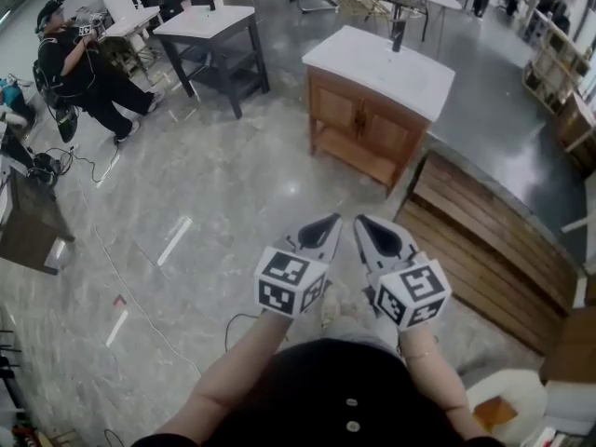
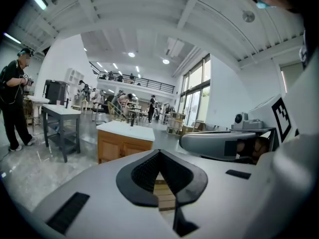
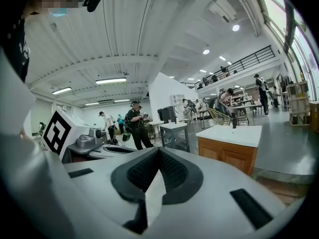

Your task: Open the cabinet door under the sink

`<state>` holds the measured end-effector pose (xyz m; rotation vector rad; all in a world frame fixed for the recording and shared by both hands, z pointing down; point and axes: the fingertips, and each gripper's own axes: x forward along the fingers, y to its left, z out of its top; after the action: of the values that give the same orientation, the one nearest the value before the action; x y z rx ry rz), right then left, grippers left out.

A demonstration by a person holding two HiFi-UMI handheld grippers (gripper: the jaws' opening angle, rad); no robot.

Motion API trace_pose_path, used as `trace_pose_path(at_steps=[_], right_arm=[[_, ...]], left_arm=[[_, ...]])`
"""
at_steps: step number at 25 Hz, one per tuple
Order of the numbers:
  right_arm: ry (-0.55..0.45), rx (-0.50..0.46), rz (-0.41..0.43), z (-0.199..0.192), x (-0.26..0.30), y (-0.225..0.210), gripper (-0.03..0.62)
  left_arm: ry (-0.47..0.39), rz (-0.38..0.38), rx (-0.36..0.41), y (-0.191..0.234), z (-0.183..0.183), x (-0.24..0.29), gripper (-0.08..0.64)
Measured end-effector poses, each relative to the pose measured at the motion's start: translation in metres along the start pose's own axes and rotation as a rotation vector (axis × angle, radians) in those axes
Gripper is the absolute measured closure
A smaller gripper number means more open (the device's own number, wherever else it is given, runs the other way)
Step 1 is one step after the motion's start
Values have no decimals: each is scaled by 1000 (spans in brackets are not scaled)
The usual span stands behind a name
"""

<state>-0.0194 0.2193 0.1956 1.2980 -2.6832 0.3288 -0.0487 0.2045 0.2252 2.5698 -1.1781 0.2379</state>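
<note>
A wooden sink cabinet (image 1: 365, 127) with a white top and a black faucet (image 1: 398, 35) stands on the floor some way ahead; its two doors (image 1: 358, 119) are closed. The cabinet (image 2: 122, 144) also shows in the left gripper view, and the cabinet (image 3: 230, 151) in the right gripper view. My left gripper (image 1: 326, 226) and right gripper (image 1: 365, 226) are side by side in front of me, both shut and empty, pointing toward the cabinet and well short of it.
A slatted wooden platform (image 1: 489, 245) lies to the right of the cabinet. A grey table (image 1: 212, 49) stands at the back left, with a person in black (image 1: 84, 68) beside it. Cables run over the marble floor (image 1: 102, 277) on the left.
</note>
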Motion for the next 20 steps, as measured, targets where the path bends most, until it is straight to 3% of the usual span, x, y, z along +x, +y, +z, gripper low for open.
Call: trace_pose_path(at_steps=[10,20], right_arm=[[19,25,30,22,64,-82,584],[48,41,22,15,86,-111,584]], left_arm=[[-11,56,-38,52,37,86,554],[-5,77,-95,76,39,119,554]])
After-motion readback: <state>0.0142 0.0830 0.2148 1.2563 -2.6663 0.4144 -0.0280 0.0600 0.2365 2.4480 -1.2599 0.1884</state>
